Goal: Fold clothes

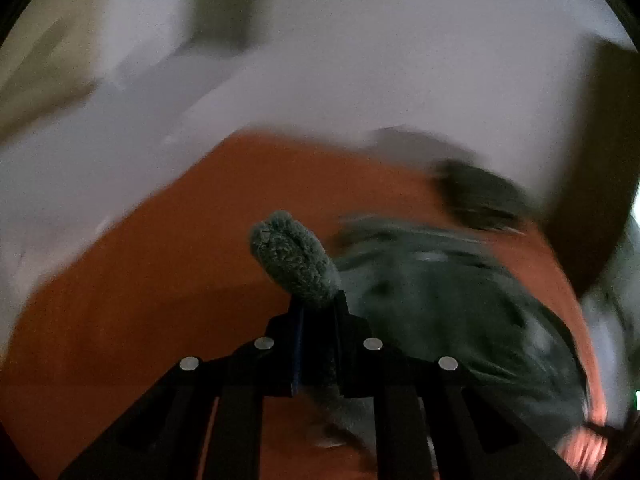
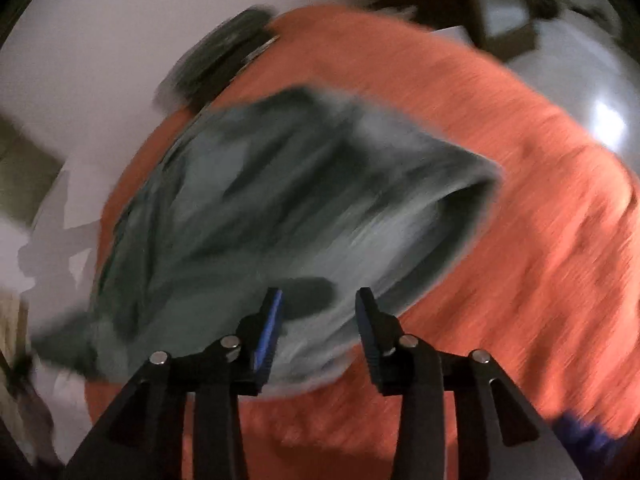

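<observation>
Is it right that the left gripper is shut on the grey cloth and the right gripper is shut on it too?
Not quite. The left gripper is shut on the grey cloth, but the right gripper is open, its jaws apart over the cloth, as the right wrist view shows.

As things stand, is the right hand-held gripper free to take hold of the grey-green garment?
Probably yes: the right hand-held gripper stands open right over the grey-green garment on the orange cloth, with nothing between. Blur hides the exact edge.

Fleecy grey-green cloth garment (image 2: 256, 208) lies on rough orange cloth (image 2: 520, 240).
</observation>
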